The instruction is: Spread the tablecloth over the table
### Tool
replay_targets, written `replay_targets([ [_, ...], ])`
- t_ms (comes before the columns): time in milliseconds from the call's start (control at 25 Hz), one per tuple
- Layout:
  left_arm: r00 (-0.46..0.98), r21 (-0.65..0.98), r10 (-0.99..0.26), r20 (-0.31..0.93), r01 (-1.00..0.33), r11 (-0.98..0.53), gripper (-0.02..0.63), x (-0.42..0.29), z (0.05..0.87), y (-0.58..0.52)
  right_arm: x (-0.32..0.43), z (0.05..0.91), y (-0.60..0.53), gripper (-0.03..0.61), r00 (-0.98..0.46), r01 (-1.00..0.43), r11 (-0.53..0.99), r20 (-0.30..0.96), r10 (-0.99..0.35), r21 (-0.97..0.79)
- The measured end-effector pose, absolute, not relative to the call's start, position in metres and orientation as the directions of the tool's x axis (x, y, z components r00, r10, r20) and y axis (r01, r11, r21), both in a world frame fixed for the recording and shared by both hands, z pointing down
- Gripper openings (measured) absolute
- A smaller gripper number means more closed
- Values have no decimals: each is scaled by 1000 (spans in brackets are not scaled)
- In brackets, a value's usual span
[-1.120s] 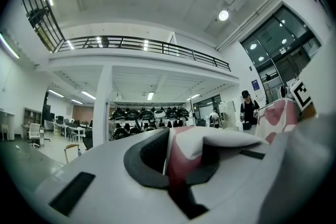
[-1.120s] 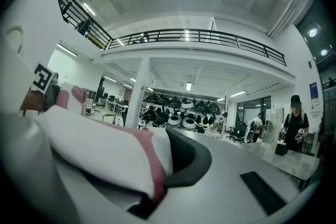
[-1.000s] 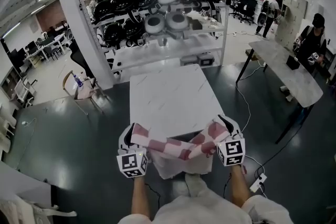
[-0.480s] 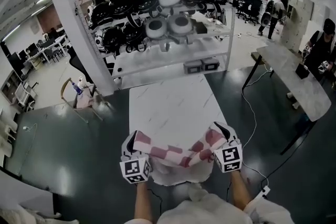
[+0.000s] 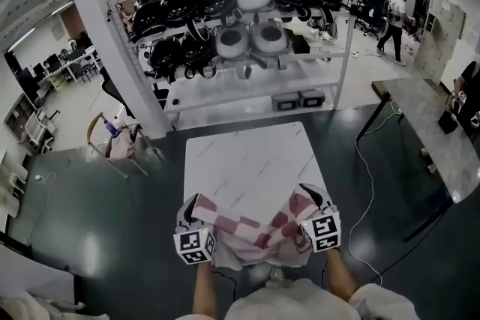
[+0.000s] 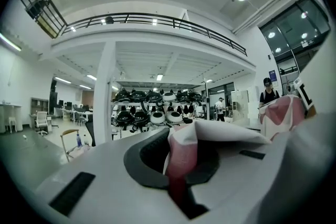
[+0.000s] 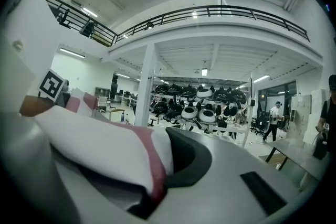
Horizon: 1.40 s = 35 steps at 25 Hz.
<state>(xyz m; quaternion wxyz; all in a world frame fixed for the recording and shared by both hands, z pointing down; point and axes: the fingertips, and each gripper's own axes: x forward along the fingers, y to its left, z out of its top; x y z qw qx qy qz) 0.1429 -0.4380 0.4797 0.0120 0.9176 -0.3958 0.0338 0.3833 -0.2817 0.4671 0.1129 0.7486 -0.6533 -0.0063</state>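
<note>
The left gripper [image 5: 192, 203] is clamped on one end of a red-and-white checked tablecloth [image 5: 251, 227]. The cloth runs left to right at the near edge of the white table [image 5: 247, 154] with its long axis parallel to that edge, sagging in the middle with white fabric hanging below, and reaches the right gripper [image 5: 310, 195], which is clenched on the other end. Both grippers point away from the person toward the table. Compared with a second earlier, the grip and the sag are unchanged, but the table and the shelf rack [image 5: 240, 19] behind it appear nearer in the head view.
</note>
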Motion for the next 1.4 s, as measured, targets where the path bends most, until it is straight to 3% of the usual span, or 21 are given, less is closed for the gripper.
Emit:
replay_targets([
  [480,653,-1,-749,107,-754,-657,26,155,501,-478,399,493,-342,14,81,-987,-52,186,-979,154],
  [720,640,12,-761,107,-766,-643,26,122,499,-492,368,487,-358,14,66,-988,-38,184,-981,151],
  [1000,530,28,-842,97,-847,-530,26,21,497,-504,281,480,-401,14,-72,-983,100,176,-982,155],
  [1400,195,28,-981,26,-981,-194,26,-187,481,-499,85,477,-482,14,-434,-870,456,149,-889,186],
])
